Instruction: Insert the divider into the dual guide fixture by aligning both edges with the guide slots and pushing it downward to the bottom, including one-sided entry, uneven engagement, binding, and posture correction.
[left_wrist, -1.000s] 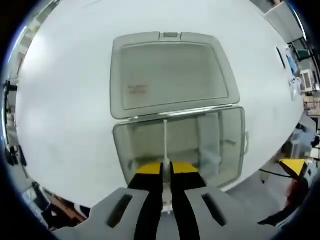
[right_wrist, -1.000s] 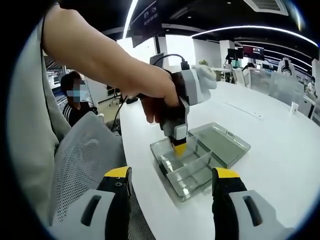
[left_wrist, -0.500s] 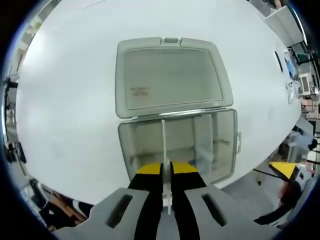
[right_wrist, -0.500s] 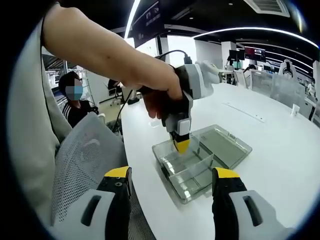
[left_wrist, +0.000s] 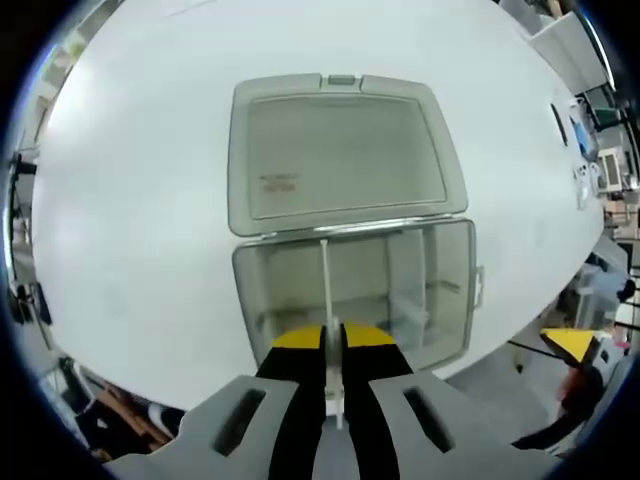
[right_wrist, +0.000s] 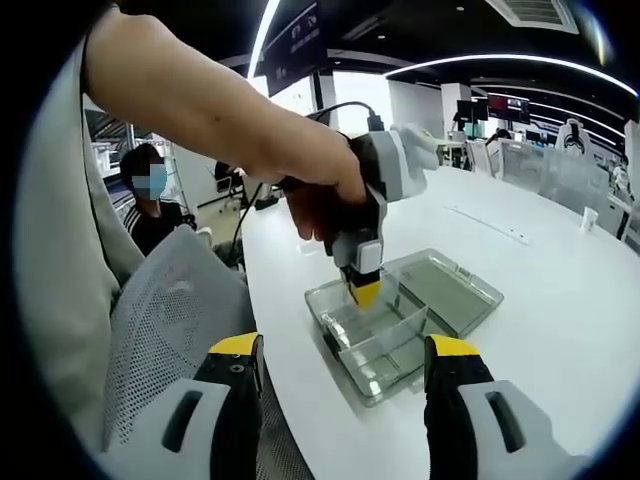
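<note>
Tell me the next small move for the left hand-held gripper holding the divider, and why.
Probably lower it straight down a little, keeping it square. The left hand-held gripper is shut on the thin divider, which stands over the open clear box with its far edge near the hinge-side wall. Whether both edges sit in the slots cannot be told. The right hand-held gripper is open, away from the box.

Open office. White rounded worktop (right_wrist: 560, 300) ahead of the claw. Grey mesh chair (right_wrist: 165, 320) to its left. Curved ceiling light strips (right_wrist: 480, 58) above; monitors (right_wrist: 495, 105) far behind.
</note>
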